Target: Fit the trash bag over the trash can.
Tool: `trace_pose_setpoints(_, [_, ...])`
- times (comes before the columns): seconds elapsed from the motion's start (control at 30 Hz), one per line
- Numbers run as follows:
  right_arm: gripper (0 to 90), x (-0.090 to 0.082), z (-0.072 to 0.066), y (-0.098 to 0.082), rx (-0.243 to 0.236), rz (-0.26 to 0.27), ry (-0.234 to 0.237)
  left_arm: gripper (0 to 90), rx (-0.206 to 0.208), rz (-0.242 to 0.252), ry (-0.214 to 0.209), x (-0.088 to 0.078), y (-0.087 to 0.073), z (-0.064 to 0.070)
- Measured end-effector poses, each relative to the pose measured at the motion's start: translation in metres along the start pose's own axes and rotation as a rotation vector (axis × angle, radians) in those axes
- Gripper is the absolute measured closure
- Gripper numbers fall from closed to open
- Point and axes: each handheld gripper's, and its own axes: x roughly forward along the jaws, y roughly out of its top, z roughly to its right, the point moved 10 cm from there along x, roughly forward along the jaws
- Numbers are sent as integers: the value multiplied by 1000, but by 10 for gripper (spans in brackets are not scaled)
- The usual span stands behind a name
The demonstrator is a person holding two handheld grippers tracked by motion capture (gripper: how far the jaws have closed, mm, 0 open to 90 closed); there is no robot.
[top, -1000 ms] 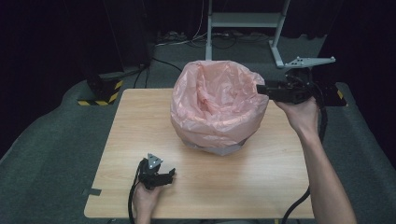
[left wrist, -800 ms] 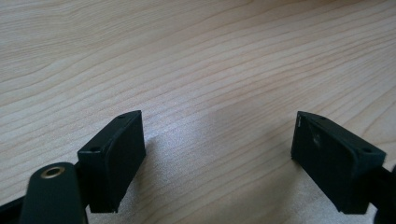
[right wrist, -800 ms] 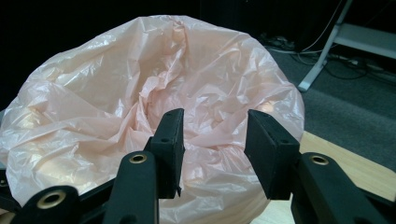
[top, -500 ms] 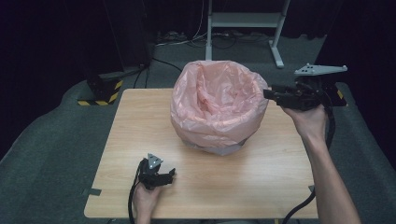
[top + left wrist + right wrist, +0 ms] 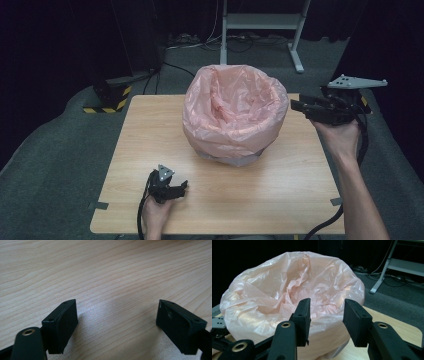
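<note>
Item 1 — pink bag (image 5: 235, 112): thin plastic liner over a bin, mouth open upward, standing at the middle of the wooden table (image 5: 280, 210), toward its far edge.

Right gripper (image 5: 300, 106): level with the rim, just off its right side, pointing at it; jaws about half open, nothing between them — the nearer tool.

Left gripper (image 5: 177, 189): near front edge, well apart; jaws wide, empty.

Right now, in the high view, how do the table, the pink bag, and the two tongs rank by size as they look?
1. table
2. pink bag
3. right tongs
4. left tongs
The right tongs show side-on and the left tongs end-on, so their order is unsure.
</note>
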Motion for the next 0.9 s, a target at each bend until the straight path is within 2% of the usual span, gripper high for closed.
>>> trace_pose_setpoints(0.43, [571,-20,8,-13,26,46,-2,175,-2,2,1,0,0,0])
trace_pose_setpoints(0.83, [569,-23,14,-30,26,52,-25,175,-1,2,1,0,0,0])
trace_pose_setpoints(0.9, [569,-23,17,-38,42,48,-32,175,-2,2,1,0,0,0])
